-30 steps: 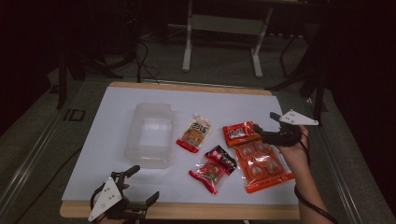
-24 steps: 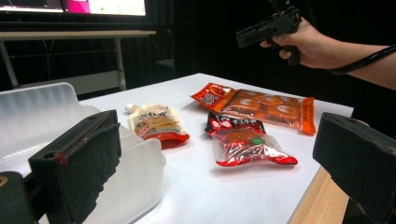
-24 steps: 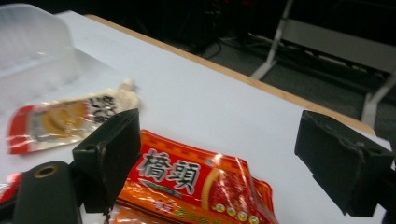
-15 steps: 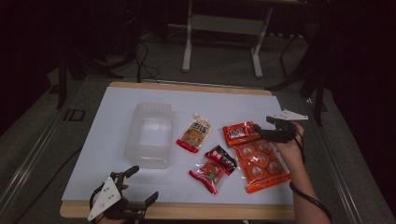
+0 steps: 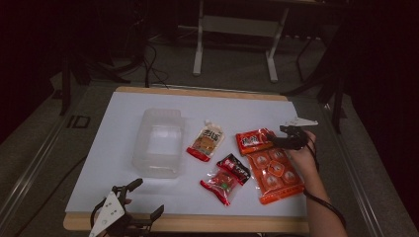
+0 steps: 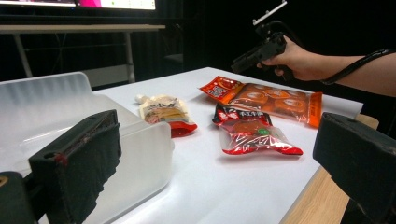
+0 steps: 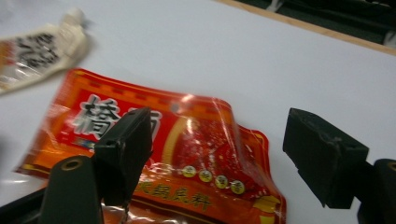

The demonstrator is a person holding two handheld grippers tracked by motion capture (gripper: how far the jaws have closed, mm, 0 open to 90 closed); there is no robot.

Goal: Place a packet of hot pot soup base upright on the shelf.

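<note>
Red snack packet [image 7: 154,163] is straddled by the wide-spread right gripper [image 7: 219,140]; left gripper [image 5: 143,200], at seven o'clock, is likewise spread wide.

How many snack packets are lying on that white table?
5: a cream spouted pouch beside the clear plastic tub, a small red packet under the right gripper, a large orange tray pack, a black-and-red packet and a red sachet near the front.

Clear plastic tub [image 5: 159,142] sits mid-left on the white table [image 5: 123,177]. Right of the tub: beige pouch [image 5: 205,141], then a small red pack [image 5: 254,140] with the right gripper [image 5: 274,139] at its right edge, orange tray pack [image 5: 274,170] just below. Two small red packets [image 5: 226,178] lower right of the tub. Left gripper [image 5: 143,200] below the tub, at the table's near edge, jaws apart.
</note>
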